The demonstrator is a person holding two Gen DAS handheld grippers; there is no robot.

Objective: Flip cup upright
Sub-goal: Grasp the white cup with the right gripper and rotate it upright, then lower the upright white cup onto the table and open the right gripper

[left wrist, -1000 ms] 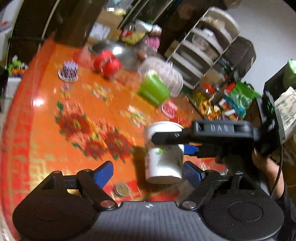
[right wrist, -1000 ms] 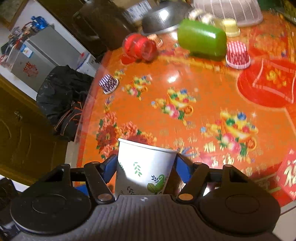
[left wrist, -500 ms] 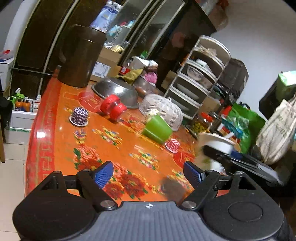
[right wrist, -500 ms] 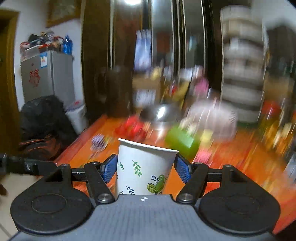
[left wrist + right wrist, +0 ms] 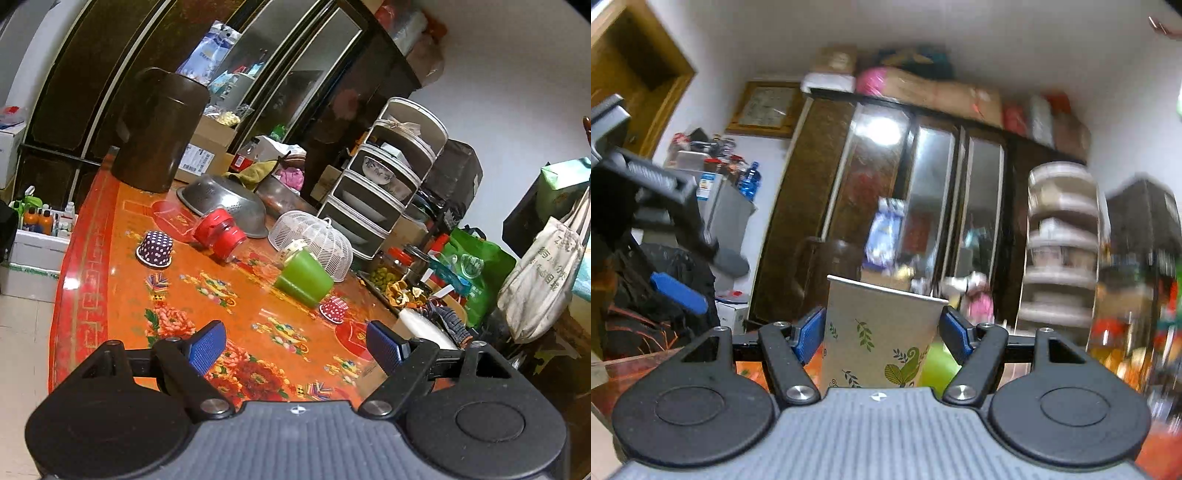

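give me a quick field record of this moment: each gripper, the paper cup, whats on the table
right gripper: shut on the paper cup, raised toward the cabinets
paper cup: rim at top of the right wrist view, leaf print
left gripper: open, holding nothing, above the table
on table: green cup on its side, red jar on its side, polka-dot cup upside down, metal colander

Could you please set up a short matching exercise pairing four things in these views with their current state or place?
Things:
1. white leaf-printed paper cup
2. green plastic cup
3. purple polka-dot cupcake cup
4. left tongs

States:
A. lying on its side
B. open, holding nothing
C. gripped by the right tongs
D. standing upside down, left part of the table

Pairs: 1-C, 2-A, 3-D, 4-B
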